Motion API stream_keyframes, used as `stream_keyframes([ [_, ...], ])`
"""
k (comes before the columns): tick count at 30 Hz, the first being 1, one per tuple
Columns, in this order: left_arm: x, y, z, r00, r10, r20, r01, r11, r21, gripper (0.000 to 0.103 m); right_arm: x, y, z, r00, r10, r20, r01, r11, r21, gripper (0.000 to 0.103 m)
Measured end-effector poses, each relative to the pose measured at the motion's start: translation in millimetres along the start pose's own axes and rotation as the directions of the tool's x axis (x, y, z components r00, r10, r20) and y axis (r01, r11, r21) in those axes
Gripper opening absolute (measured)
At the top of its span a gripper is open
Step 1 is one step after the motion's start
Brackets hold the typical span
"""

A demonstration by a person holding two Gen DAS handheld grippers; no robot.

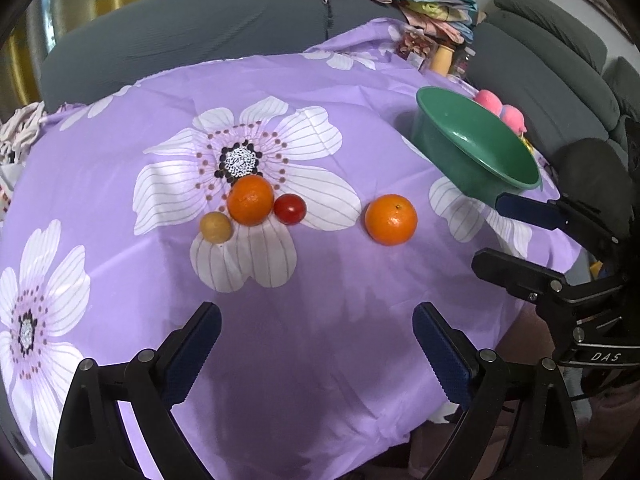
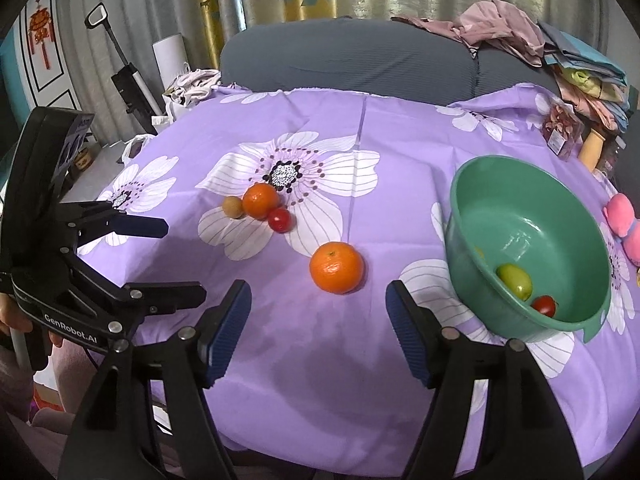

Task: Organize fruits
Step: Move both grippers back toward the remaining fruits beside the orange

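A green bowl (image 2: 560, 320) stands at the right of the purple flowered cloth; it also shows in the left wrist view (image 1: 452, 128). It holds a green fruit (image 2: 515, 280) and a red tomato (image 2: 544, 305). A lone orange (image 2: 337, 267) (image 1: 391, 219) lies mid-table. Farther left sit another orange (image 2: 260, 200) (image 1: 250, 200), a red tomato (image 2: 279, 219) (image 1: 290, 209) and a small brown fruit (image 2: 233, 207) (image 1: 216, 227), all touching. My left gripper (image 1: 316, 344) (image 2: 180, 258) is open and empty. My right gripper (image 2: 318, 328) (image 1: 486, 226) is open and empty, just short of the lone orange.
A grey sofa (image 2: 340, 60) runs behind the table with piled clothes (image 2: 560, 60) at its right. A pink plush toy (image 2: 624, 228) lies beyond the bowl. A snack packet (image 2: 562, 130) and a bottle (image 2: 592, 148) stand at the far right corner.
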State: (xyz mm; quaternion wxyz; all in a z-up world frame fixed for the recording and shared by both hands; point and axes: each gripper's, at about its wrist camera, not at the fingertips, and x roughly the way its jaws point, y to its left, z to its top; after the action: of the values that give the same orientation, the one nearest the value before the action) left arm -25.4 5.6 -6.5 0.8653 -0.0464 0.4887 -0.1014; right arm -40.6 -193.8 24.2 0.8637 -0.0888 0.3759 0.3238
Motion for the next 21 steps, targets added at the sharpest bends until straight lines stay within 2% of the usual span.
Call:
stream_keyframes([
  [21, -11, 21, -15, 0.999, -0.025, 0.035, 0.027, 0.999, -0.032, 0.096, 18, 28, 0, 0.999, 0.029, -0.045, -0.029, 1.0, -0.011, 0.072],
])
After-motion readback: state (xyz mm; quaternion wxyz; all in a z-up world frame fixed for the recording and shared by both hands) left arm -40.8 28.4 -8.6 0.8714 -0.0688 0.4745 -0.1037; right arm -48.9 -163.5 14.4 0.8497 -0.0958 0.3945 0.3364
